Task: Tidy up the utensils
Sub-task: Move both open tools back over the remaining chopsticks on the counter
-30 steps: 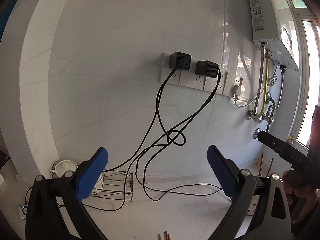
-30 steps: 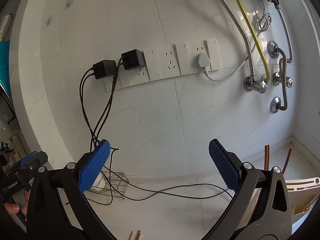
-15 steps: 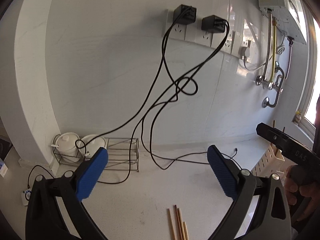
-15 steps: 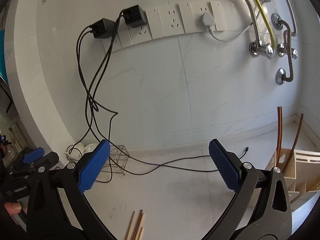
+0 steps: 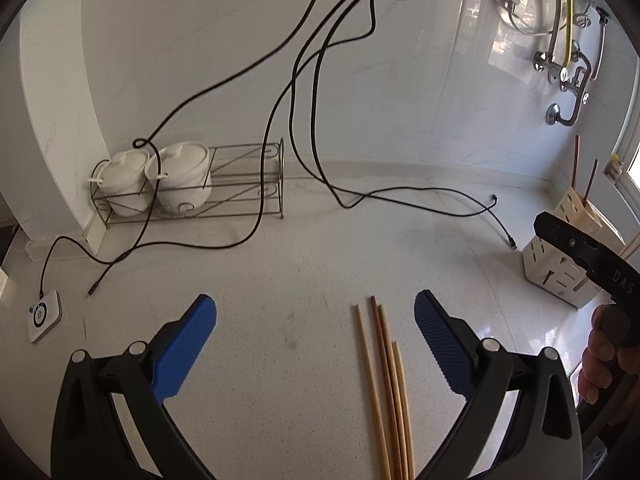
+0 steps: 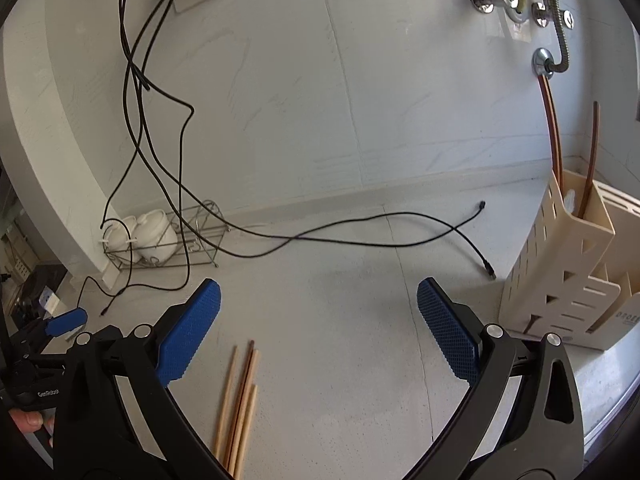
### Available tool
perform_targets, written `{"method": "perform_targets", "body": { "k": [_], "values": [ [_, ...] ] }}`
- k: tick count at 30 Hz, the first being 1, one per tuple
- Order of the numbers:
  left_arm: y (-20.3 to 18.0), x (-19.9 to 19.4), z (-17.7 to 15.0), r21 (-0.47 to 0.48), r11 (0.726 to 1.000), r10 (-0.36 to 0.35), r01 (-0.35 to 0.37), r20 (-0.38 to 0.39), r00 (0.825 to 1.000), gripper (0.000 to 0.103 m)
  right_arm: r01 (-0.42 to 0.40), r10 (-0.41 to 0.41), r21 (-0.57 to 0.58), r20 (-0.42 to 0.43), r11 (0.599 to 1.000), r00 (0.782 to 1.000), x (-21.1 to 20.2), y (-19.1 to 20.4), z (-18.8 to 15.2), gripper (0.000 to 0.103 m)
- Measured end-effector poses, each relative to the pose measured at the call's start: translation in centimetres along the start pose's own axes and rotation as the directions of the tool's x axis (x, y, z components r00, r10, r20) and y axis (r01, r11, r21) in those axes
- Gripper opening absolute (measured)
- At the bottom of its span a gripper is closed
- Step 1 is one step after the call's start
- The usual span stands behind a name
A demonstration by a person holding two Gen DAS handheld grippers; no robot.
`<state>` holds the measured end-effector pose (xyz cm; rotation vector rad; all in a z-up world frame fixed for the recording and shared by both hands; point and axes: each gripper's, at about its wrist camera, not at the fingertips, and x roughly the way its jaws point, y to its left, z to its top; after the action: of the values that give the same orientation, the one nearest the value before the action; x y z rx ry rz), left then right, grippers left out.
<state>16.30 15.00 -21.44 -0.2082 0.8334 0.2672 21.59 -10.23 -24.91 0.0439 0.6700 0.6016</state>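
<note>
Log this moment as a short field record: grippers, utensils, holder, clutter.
left gripper: open, empty, above the counter
right gripper: open, empty
loose chopsticks: four, lying side by side on the counter, untouched
utensil holder: cream, slotted, at the right, two dark chopsticks standing in it
clutter: black cables trailing across the counter; wire rack holding two white lidded pots

The near ends of the chopsticks [image 5: 386, 392] run off the bottom edge, beside the left tongs [image 5: 315, 340]. The utensil holder [image 6: 560, 276] hides the lower parts of two dark chopsticks [image 6: 554, 136] standing in it; its right side is cut off.
</note>
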Motion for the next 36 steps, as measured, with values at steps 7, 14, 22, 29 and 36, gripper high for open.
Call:
{"method": "perform_targets", "body": {
  "k": [7,14,22,29,36],
  "values": [
    [1.2,3.0,-2.8,-0.073,0.997,0.003,-0.016,-0.168,0.986,0.098,0.02,-0.018,0.017,-0.083,1.0,0.996,1.2,-0.6,-3.6,0.093],
    [0.1,4.9,-4.9,-0.031,0.999,0.005,-0.015,-0.309,0.951,0.098,0.038,-0.03,0.051,-0.136,0.998,0.99,1.4,-1.6,-5.5,0.093],
    [-2.5,6.5,-6.4,0.068,0.997,0.06,-0.034,-0.421,0.905,0.098,0.05,-0.04,0.059,-0.158,0.997,0.987,0.8,-2.9,-6.5,0.093],
    [-3.4,7.7,-7.0,0.119,0.991,0.112,-0.063,-0.469,0.876,0.098,0.074,-0.063,0.056,-0.17,0.996,0.983,0.3,-4.4,-7.2,0.093],
    [-3.7,8.9,-7.2,0.136,0.986,0.152,-0.096,-0.5,0.853,0.097,0.102,-0.086,0.078,-0.179,0.992,0.98,0.0,-5.9,-7.8,0.094]
  ]
}}
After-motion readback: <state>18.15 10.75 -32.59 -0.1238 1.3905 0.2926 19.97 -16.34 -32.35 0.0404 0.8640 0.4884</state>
